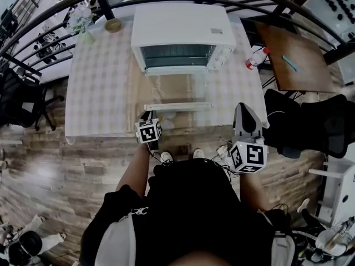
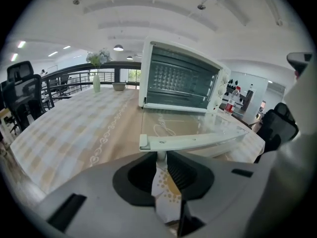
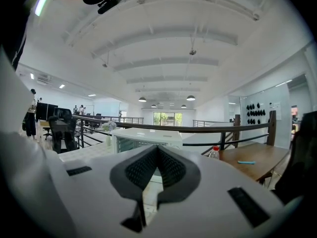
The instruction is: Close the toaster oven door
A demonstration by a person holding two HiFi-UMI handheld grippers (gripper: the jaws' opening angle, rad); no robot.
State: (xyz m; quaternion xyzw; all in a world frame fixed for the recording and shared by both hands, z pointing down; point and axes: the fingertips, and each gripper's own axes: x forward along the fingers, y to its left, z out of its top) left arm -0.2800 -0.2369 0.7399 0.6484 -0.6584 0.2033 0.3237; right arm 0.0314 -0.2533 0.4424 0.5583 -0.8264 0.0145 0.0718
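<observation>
Two grippers are in my hands, but only one is at work. My left gripper (image 2: 161, 157) sits at the left end of the door handle (image 2: 198, 140). Its jaws are drawn in narrow around the short white stem (image 2: 159, 155) that carries the bar, and the pads look to be pressing on it. My right gripper (image 3: 157, 150) hangs off to the right of the door with its jaws together and nothing in them.

The toaster oven (image 1: 180, 35) stands at the far middle of the table (image 1: 111, 133). Its glass door (image 1: 176, 90) lies dropped flat toward me, with the handle at the near edge. I judge the grasp to be on and the swing not yet begun. Next I need to lift the handle up and away from me in an arc about the door's lower edge. An off-centre grip could twist the door, so I must guard against that and push until it meets the oven's front.

The table wears a pale checked cloth (image 1: 100, 71) with a tan runner (image 1: 141, 90) down the middle. At the far left stand a vase of flowers (image 1: 82, 22) and a small bowl (image 1: 113, 25). A red-capped bottle (image 1: 255, 58) stands right of the oven. A dark railing (image 3: 208, 129) curves behind the table. Black office chairs (image 1: 22, 101) stand to the sides, and the floor (image 1: 50, 170) is wood plank.
</observation>
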